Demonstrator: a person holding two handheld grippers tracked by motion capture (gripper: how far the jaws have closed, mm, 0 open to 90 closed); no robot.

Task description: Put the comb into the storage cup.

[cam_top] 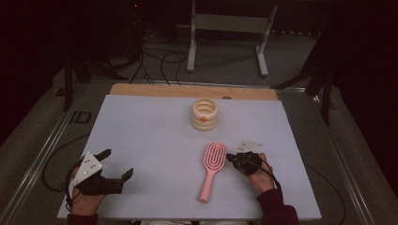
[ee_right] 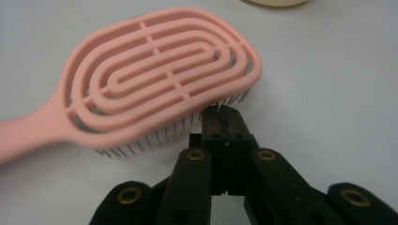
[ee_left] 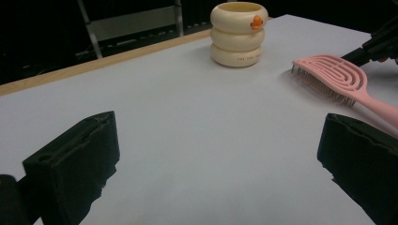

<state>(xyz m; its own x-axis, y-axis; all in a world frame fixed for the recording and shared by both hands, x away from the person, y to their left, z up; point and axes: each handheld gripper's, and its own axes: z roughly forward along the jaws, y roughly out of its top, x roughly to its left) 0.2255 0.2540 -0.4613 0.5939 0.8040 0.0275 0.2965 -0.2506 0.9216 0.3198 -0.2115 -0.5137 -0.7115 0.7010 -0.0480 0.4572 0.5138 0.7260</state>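
A pink hairbrush (cam_top: 211, 169) lies bristles down on the white table, its handle towards the near edge. It shows large in the right gripper view, pink hairbrush (ee_right: 155, 79), and at the right of the left gripper view, pink hairbrush (ee_left: 334, 77). My right gripper (cam_top: 230, 159) is shut, its tips (ee_right: 224, 117) at the right edge of the brush head, against the bristles, with nothing between the jaws. My left gripper (cam_top: 118, 164) rests open at the near left, far from the brush, nothing between its jaws (ee_left: 218, 154).
A cream ribbed cup (cam_top: 204, 114) with an orange spot stands at the back middle of the table; cream ribbed cup (ee_left: 239, 33) also shows far ahead of the left gripper. A wooden strip (cam_top: 192, 91) runs along the far table edge. Cables and a metal stand lie on the floor beyond.
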